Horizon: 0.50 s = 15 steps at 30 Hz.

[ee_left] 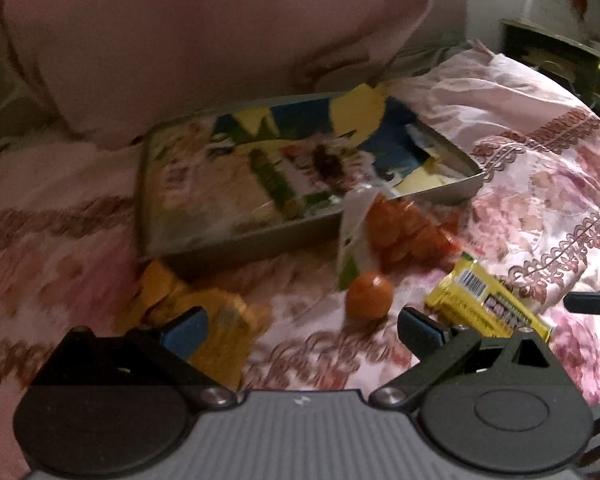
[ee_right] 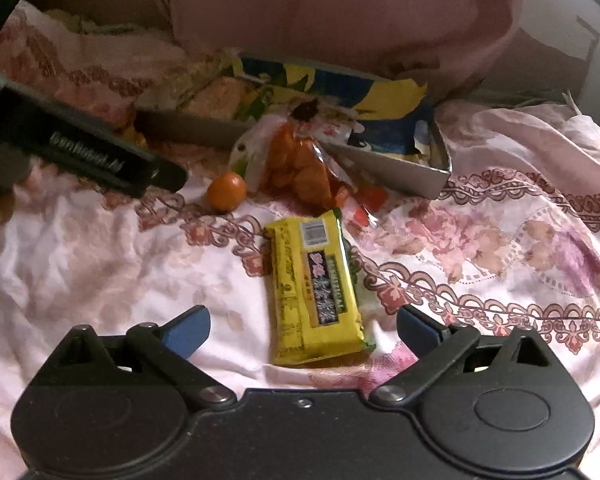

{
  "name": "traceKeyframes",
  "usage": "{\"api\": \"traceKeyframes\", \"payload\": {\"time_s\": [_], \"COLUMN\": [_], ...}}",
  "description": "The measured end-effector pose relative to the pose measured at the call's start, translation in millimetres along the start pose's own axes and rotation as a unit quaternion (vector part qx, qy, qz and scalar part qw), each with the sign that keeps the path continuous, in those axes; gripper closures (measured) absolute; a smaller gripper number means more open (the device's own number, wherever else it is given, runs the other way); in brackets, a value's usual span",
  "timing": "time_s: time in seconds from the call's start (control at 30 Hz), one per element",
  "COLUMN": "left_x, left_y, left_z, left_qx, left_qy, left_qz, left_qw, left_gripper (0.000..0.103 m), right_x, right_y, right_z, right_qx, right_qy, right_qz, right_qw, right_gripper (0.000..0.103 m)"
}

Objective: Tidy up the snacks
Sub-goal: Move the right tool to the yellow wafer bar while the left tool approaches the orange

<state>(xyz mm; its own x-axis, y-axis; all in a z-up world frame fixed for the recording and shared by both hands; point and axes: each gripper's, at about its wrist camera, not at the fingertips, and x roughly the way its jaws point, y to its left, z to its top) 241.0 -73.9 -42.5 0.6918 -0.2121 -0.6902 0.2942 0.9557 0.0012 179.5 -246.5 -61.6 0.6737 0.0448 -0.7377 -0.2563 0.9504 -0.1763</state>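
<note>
A pink flowered bedspread covered the surface, with a person's pink sleeve hanging above the far side. The right gripper stood wide open with nothing pressed between its pads, the near end of a yellow snack bar lying between its fingers, and beyond that lay a small orange ball, a clear bag of orange snacks and a metal tray filled with packets. The left gripper also gaped empty over the bedspread, an orange packet beside its left finger and the ball just ahead.
</note>
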Motion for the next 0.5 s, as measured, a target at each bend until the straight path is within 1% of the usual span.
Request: {"api": "traceKeyframes", "payload": {"time_s": [0.13, 0.2, 0.33, 0.4, 0.47, 0.5], "left_x": [13.2, 18.1, 22.3, 24.7, 28.3, 29.9], "left_y": [-8.1, -10.5, -15.4, -18.3, -20.8, -21.7], "left_z": [3.2, 2.1, -0.8, -1.2, -1.3, -1.8], "left_qx": [0.019, 0.025, 0.041, 0.05, 0.055, 0.056], "left_qy": [-0.007, -0.012, -0.026, -0.028, -0.026, -0.026], "left_qz": [-0.02, -0.024, -0.034, -0.041, -0.048, -0.052], "left_qw": [0.9996, 0.9993, 0.9982, 0.9976, 0.997, 0.9968], "left_gripper": [0.001, 0.001, 0.002, 0.006, 0.013, 0.016], "right_x": [6.6, 9.0, 11.6, 14.2, 16.7, 17.8], "right_y": [-5.0, -6.3, -4.0, -3.0, -1.7, -1.1], "right_z": [0.1, 0.6, 0.9, 1.2, 1.8, 2.0], "right_qx": [0.01, 0.016, 0.007, 0.004, 0.002, 0.001], "right_qy": [0.01, 0.013, 0.01, 0.01, 0.01, 0.008], "right_qz": [-0.005, -0.005, -0.008, -0.007, -0.008, -0.009], "right_qw": [1.0, 1.0, 1.0, 1.0, 1.0, 1.0], "right_gripper": [0.012, 0.019, 0.027, 0.031, 0.034, 0.037]}}
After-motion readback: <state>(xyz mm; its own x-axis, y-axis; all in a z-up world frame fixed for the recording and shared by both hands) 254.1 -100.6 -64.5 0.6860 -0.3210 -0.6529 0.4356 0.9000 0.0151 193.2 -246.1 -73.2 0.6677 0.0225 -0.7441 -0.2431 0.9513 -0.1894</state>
